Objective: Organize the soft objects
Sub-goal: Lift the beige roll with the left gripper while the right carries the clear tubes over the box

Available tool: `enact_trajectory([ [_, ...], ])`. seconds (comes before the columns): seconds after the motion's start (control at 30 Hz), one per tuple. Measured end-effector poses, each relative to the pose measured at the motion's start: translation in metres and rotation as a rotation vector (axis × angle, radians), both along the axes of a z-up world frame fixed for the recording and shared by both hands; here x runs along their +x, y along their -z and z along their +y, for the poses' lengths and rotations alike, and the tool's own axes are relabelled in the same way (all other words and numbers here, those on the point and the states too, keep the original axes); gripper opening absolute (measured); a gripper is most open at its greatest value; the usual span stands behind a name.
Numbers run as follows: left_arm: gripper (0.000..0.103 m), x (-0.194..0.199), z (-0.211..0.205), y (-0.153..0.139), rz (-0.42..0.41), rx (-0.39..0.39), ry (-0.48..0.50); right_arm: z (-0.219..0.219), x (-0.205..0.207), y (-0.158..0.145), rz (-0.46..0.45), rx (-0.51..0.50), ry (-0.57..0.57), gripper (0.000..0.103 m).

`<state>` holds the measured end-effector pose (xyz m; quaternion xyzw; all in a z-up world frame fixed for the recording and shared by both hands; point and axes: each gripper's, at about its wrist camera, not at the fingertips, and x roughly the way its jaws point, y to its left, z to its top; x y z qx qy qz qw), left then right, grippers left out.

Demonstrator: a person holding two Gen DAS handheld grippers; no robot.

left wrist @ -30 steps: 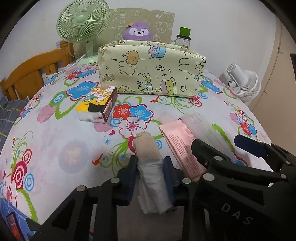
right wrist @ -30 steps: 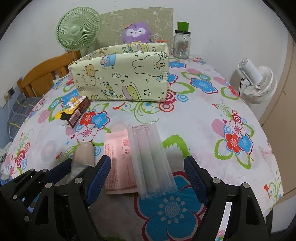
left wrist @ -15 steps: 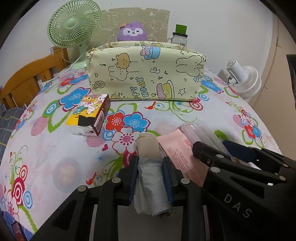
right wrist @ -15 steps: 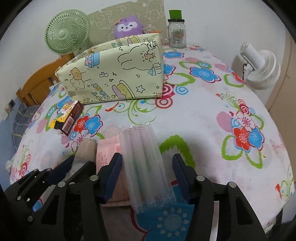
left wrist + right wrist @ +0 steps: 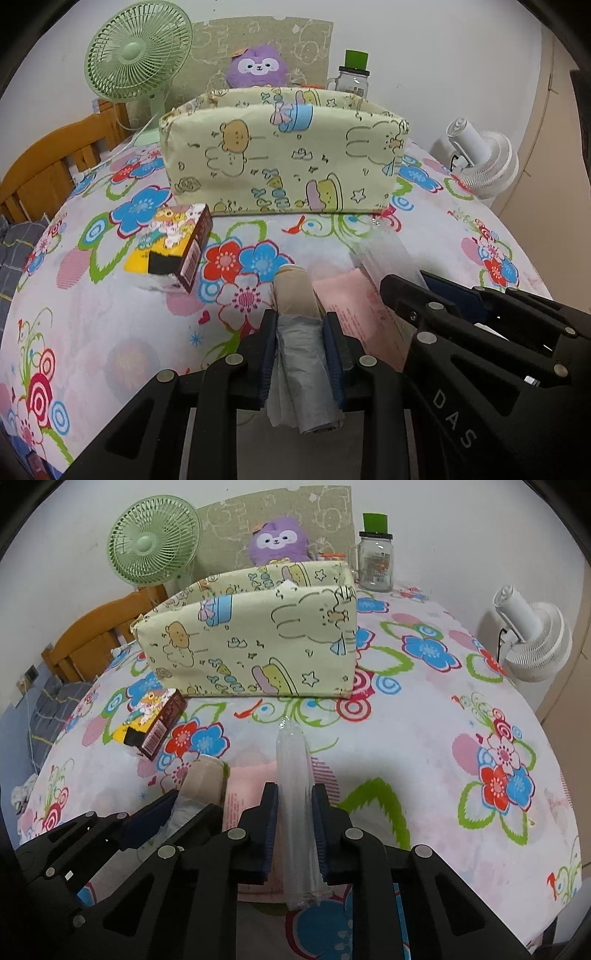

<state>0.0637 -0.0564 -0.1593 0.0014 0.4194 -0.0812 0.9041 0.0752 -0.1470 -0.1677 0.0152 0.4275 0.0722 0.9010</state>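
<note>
Both claws clamped — left claw (image 5: 300,343) w/ roll (image 5: 301,332), right claw (image 5: 293,830) w/ clear packet (image 5: 295,805).

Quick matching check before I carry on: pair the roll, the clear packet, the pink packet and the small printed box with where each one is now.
1 white and beige roll
2 clear plastic packet
3 pink packet
4 small printed box

a flat on the cloth, between the claws
b in the right claw
c in the left claw
d free, near the fabric bin

1-c, 2-b, 3-a, 4-d
</note>
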Motion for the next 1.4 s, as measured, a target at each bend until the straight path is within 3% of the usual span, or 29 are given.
enact_trajectory([
  [1.4,0.023,0.019,0.007,-0.09,-0.159,-0.003,-0.009,0.009,0.019,-0.094,-0.154,-0.011,-0.014,0.021],
])
